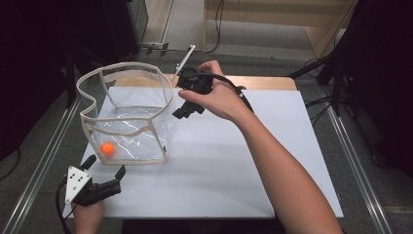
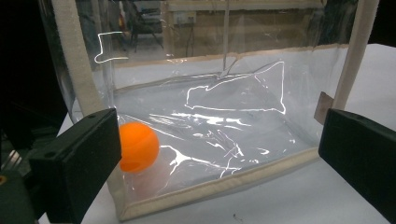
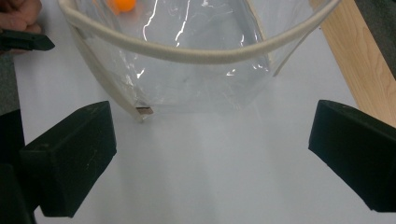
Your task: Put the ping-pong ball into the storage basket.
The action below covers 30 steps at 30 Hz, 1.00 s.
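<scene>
Orange ball (image 1: 107,148) sits in the near-left corner of the clear bag (image 1: 127,113) on the bench (image 1: 234,161). Left hand-held gripper (image 1: 104,171) spread wide, empty, just beside the bag. Right hand-held gripper (image 1: 184,103), wide and empty, near the rim. One nudge could collapse those floppy walls.

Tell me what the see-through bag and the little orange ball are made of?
The bag looks like clear, glossy soft plastic: you see through it, it wrinkles and shows bright glints. Its beige edging looks like woven fabric tape. The orange ball looks like smooth, matte hard plastic, perhaps a table tennis ball, though that is uncertain.
</scene>
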Motion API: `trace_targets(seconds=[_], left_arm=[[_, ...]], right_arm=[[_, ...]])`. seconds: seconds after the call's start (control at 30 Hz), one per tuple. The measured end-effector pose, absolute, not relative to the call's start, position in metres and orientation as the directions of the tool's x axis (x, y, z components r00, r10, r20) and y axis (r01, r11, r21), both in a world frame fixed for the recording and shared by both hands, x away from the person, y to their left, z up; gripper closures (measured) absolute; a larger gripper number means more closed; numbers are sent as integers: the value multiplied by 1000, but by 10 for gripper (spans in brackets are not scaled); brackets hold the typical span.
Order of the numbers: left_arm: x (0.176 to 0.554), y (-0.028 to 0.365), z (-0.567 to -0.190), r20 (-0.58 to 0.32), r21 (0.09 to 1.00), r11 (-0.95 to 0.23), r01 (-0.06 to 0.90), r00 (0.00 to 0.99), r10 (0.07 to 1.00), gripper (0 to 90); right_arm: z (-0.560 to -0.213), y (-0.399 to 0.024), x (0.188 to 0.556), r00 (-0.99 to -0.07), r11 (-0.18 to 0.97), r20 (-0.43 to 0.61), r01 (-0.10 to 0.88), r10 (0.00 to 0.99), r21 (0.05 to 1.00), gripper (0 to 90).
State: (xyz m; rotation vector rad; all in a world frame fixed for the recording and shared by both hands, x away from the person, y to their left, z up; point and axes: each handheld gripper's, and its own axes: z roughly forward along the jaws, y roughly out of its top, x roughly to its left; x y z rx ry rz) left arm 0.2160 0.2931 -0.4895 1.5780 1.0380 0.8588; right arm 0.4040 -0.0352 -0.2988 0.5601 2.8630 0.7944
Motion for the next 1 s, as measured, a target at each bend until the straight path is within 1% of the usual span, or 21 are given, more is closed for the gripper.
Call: trace_targets(seconds=[0.5,0.63,1.0], left_arm=[[216,293,-489,28,973,-112,203,375,927,0],[216,293,-489,27,973,-111,203,374,927,0],[216,293,-489,30,973,-113,202,375,927,0]], right_arm=[[-317,-40,396,-927,800,-28,307,374,515,0],[-324,-42,393,-924,804,-23,320,382,502,0],[-339,-51,390,-918,795,-7,338,395,504,0]])
